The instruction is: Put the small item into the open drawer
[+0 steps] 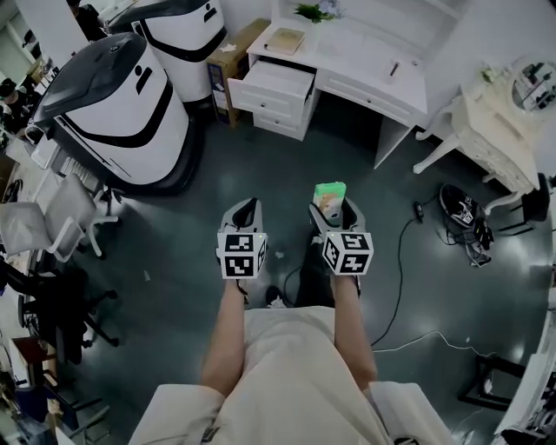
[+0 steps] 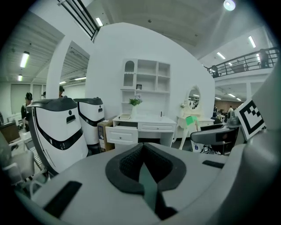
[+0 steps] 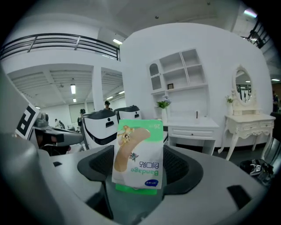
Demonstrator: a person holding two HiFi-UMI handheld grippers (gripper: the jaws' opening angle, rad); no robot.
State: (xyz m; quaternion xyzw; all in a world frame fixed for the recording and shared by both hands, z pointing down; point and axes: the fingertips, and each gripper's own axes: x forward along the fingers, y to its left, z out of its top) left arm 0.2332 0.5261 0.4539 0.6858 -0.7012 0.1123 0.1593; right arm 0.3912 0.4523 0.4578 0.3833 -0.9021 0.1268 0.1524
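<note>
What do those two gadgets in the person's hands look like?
The left gripper and right gripper look alike: smooth grey shells with two black, textured pads at the front. Each carries a white cube printed with black square markers. The person wears light beige clothes, and no sleeve covers the forearms.

Desk (image 1: 365,83) is ahead at the wall, open drawer (image 1: 271,87) at its left end, potted plant (image 1: 311,12) on top. Cardboard box (image 1: 228,65) sits just left of the drawer, large machine (image 1: 122,104) further left, vanity table (image 1: 495,130) right of the desk. Left tongs (image 1: 248,206) and right tongs (image 1: 334,206) are side by side, well before the desk. Bandage packet (image 1: 329,196) is in the right tongs.
</note>
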